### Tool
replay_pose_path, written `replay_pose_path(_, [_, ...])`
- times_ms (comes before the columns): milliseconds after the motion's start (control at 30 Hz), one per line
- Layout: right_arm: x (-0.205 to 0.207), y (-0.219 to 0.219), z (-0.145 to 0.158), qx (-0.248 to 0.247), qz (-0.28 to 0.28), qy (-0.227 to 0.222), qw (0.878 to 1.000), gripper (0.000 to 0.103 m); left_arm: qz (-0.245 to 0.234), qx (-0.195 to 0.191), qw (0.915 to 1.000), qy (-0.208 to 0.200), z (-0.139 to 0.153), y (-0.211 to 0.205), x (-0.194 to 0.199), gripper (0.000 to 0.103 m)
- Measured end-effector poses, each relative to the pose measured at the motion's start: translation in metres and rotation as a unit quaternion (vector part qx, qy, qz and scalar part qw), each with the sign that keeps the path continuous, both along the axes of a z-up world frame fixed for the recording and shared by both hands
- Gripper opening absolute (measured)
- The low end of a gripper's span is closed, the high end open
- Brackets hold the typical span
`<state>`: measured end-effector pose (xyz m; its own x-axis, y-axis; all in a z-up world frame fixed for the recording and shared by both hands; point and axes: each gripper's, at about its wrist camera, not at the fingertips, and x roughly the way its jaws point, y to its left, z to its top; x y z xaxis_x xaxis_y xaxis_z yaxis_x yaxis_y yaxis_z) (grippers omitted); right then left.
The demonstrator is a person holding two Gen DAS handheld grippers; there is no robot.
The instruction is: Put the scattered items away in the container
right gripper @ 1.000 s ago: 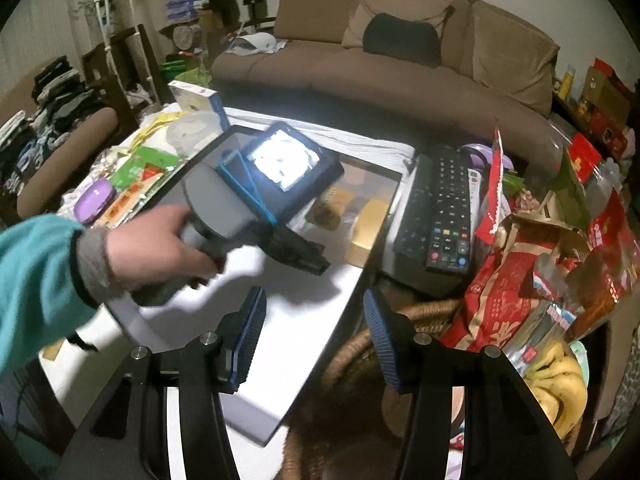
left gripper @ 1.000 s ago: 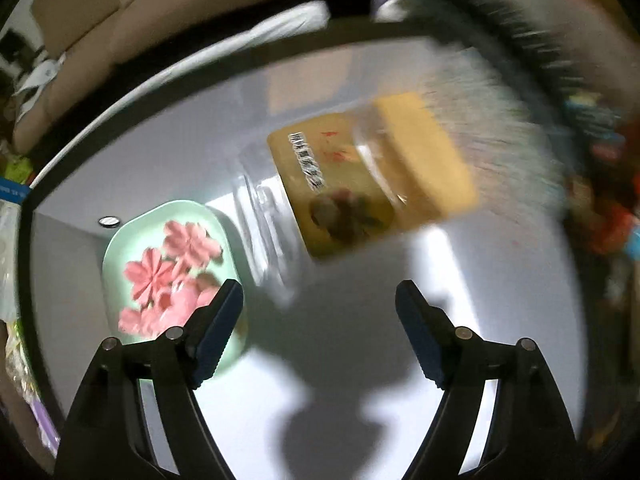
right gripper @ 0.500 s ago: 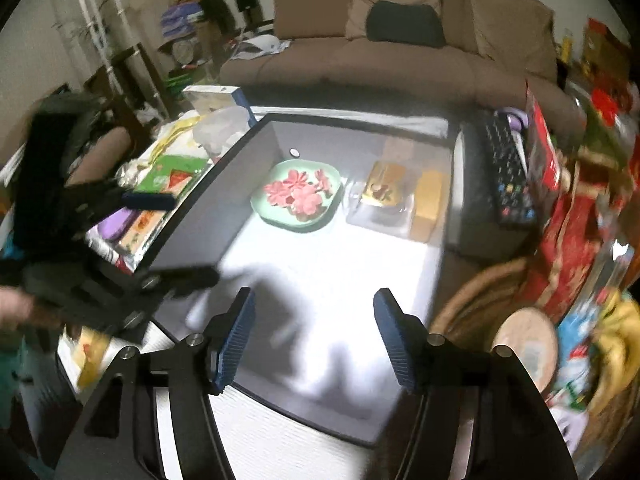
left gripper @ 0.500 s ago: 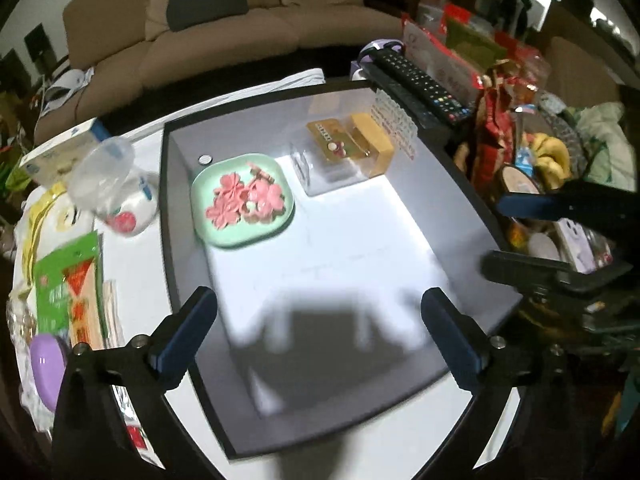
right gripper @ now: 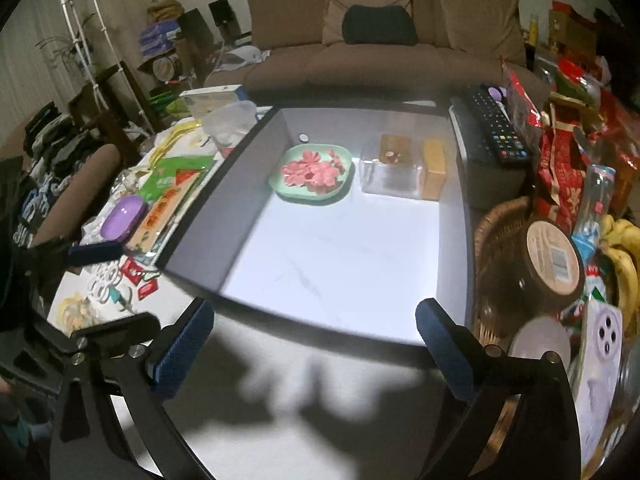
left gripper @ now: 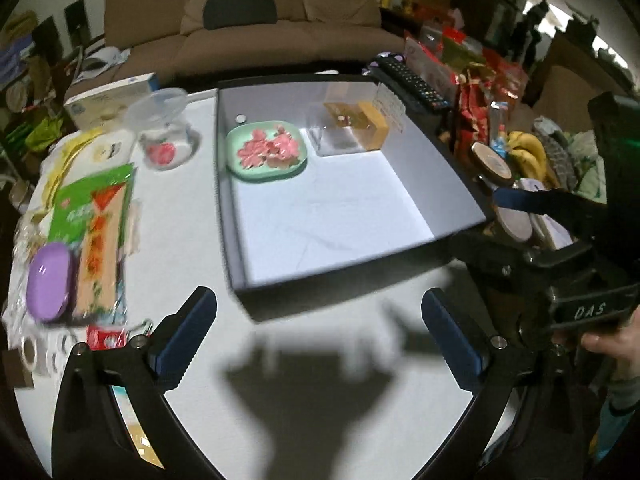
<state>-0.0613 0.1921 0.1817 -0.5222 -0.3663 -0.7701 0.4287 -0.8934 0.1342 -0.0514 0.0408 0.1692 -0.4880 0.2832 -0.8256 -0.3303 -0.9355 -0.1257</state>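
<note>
Now both tools hover back, the left tool [left gripper: 319, 330] spread empty, the right tool [right gripper: 314, 342] opening empty (clear packet [left gripper: 347, 128] newly inside container [left gripper: 352, 272]); more clutter awaits.

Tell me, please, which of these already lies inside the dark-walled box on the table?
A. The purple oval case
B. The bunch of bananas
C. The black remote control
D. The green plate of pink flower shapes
D: the green plate rests on the white floor of the box, beside a clear packet, while the purple case, remote and bananas lie outside its walls.
</note>
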Motion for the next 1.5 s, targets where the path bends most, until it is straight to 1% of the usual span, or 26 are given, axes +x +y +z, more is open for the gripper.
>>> replay_pose_path(133, [0.025,-0.013,0.005,0.018,-0.006,0.024,1.000,0.103,0.012,0.004,0.9998,0.015,0.009,-0.019,0.028,0.103])
replay_pose_path(233, [0.042,-0.022,0.006,0.029,-0.011,0.038,0.999,0.103,0.017,-0.005,0.9995,0.025,0.015,-0.029,0.042,0.103])
replay_pose_path(333, [0.059,-0.031,0.004,0.029,-0.013,0.044,0.999,0.103,0.016,-0.015,0.9992,0.033,0.018,-0.037,0.054,0.103])
replay_pose_path(433, [0.069,-0.038,-0.001,0.028,-0.011,0.043,0.999,0.103,0.021,-0.014,0.9990,0.036,0.018,-0.048,0.066,0.103])
replay_pose_path(700, [0.086,-0.058,-0.011,0.031,-0.004,0.043,0.999,0.103,0.045,0.007,0.9986,0.025,-0.001,-0.082,0.075,0.103])
replay_pose_path(867, [0.090,-0.073,-0.021,0.036,0.004,0.046,0.998,0.103,0.064,0.032,0.9972,0.023,-0.018,-0.108,0.072,0.103])
replay_pose_path(1000, [0.095,-0.084,-0.027,0.010,0.018,0.050,0.999,0.103,0.080,0.069,0.9936,0.040,-0.028,-0.135,0.071,0.103])
replay_pose_path(1133, [0.097,-0.101,-0.024,-0.022,0.047,0.054,0.997,0.103,0.098,0.097,0.9886,0.060,-0.033,-0.165,0.067,0.103])
replay_pose_path(1233, [0.096,-0.119,-0.018,-0.034,0.068,0.058,0.995,0.103,0.117,0.120,0.9834,0.070,-0.034,-0.192,0.061,0.103])
replay_pose_path(1333, [0.097,-0.135,-0.016,-0.057,0.083,0.058,0.993,0.103,0.145,0.136,0.9770,0.076,-0.037,-0.224,0.052,0.103])
replay_pose_path(1367, [0.097,-0.139,-0.016,-0.063,0.086,0.058,0.993,0.103,0.153,0.137,0.9759,0.075,-0.038,-0.232,0.051,0.103])
replay_pose_path(1433, [0.100,-0.149,-0.021,-0.070,0.094,0.056,0.992,0.103,0.172,0.124,0.9747,0.069,-0.043,-0.248,0.049,0.103])
replay_pose_path(1500, [0.101,-0.161,-0.031,-0.070,0.103,0.045,0.991,0.103,0.192,0.107,0.9742,0.053,-0.049,-0.268,0.051,0.103])
